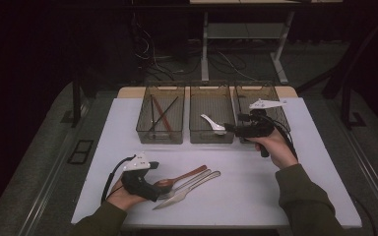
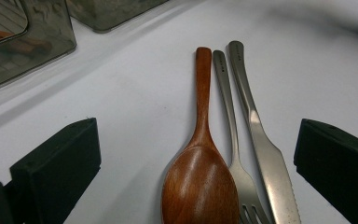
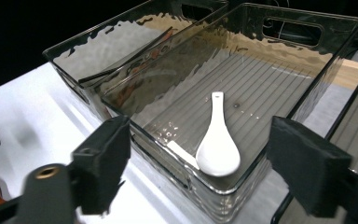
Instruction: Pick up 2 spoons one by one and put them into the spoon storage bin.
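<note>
The right gripper (image 1: 231, 129) hung over the near edge of the middle bin (image 1: 211, 137), its jaws spread wide with nothing between them. The white ceramic soup spoon (image 3: 218, 140) lay on the ribbed floor of that bin, bowl toward the near wall and handle pointing away — free of the pads, which stood apart on either side of it in the right gripper view.

The left gripper (image 1: 163, 189) rested low over the white table (image 1: 256, 196), jaws also wide apart and gripping nothing. Between them lay three utensils side by side (handles pointing away from the hand): a wooden spoon (image 2: 200, 182), a metal fork (image 2: 235, 154) touching its bowl, and a metal knife (image 2: 265, 163) just beside the fork.

The left bin (image 1: 160, 118) held chopsticks (image 1: 162, 116) — one reddish pair, one dark. The right bin (image 1: 275, 101) stood behind the right hand (image 1: 275, 147).
</note>
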Tool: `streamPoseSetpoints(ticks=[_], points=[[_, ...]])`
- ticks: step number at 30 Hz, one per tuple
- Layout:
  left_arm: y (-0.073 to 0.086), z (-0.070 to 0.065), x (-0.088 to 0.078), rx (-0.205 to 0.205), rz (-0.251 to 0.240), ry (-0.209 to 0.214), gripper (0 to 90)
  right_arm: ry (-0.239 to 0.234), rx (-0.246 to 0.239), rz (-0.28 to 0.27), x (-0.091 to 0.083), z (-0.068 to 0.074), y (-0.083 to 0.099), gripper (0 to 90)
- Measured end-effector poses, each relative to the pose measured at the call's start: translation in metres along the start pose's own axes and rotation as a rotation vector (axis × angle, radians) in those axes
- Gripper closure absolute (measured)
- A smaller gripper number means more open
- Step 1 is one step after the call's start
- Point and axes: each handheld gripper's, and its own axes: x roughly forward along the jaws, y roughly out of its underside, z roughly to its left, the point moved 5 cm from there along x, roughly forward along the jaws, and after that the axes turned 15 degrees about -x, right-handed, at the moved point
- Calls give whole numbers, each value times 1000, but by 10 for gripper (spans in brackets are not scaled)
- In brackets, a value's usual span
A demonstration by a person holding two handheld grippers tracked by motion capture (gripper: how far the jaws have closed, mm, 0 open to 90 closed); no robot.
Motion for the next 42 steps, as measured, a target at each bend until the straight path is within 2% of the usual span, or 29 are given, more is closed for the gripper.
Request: streamPoseSetpoints(ticks=[3, 18, 23, 31, 42], points=[[0, 0, 0, 0, 1, -1, 0, -3, 6, -6, -4, 4, 3, 186], [0, 0, -1, -2, -2, 4, 0, -19, -63, 17, -26, 23, 29, 162], [-1, 0, -1, -2, -4, 7, 0, -21, -70, 16, -36, 28, 42, 162], [-1, 0, -1, -4, -4, 6, 0, -24, -89, 53, -50, 38, 67, 162], [-2, 1, -1, -8, -11, 5, 0, -30, -75, 44, -70, 52, 99, 162]])
